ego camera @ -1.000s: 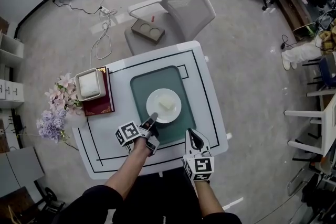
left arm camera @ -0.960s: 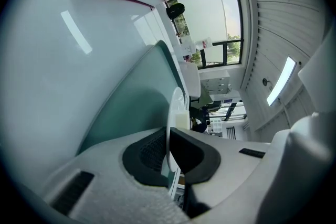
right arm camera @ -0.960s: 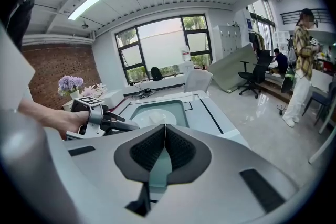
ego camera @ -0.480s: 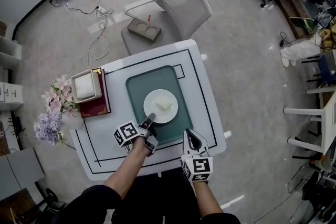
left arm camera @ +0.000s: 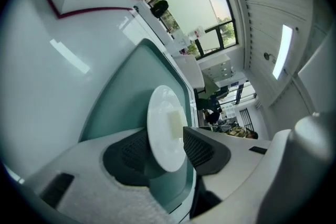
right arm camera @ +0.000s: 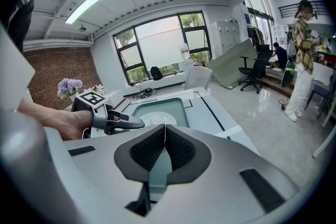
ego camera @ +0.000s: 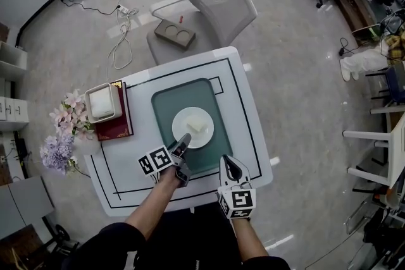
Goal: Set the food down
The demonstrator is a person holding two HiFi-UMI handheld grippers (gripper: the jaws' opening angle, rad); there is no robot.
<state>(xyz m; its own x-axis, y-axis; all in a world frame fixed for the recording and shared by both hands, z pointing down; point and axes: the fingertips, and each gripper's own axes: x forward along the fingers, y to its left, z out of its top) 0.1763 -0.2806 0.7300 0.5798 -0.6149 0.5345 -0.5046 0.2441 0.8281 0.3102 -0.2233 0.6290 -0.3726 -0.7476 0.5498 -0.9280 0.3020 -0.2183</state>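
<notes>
One book (ego camera: 121, 128) is being noted left of the left gripper (ego camera: 183, 142); its jaws are being opened around the plate (ego camera: 183, 118) rim, food (ego camera: 195, 126) just ahead. Right gripper (ego camera: 228, 162) is being held closed, empty.

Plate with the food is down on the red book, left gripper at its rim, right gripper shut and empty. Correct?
No: the head view shows the plate on the green mat; the red book lies to its left. The rest holds: the left gripper, jaws opening, has the plate's rim between them; the right gripper is shut, empty.
</notes>
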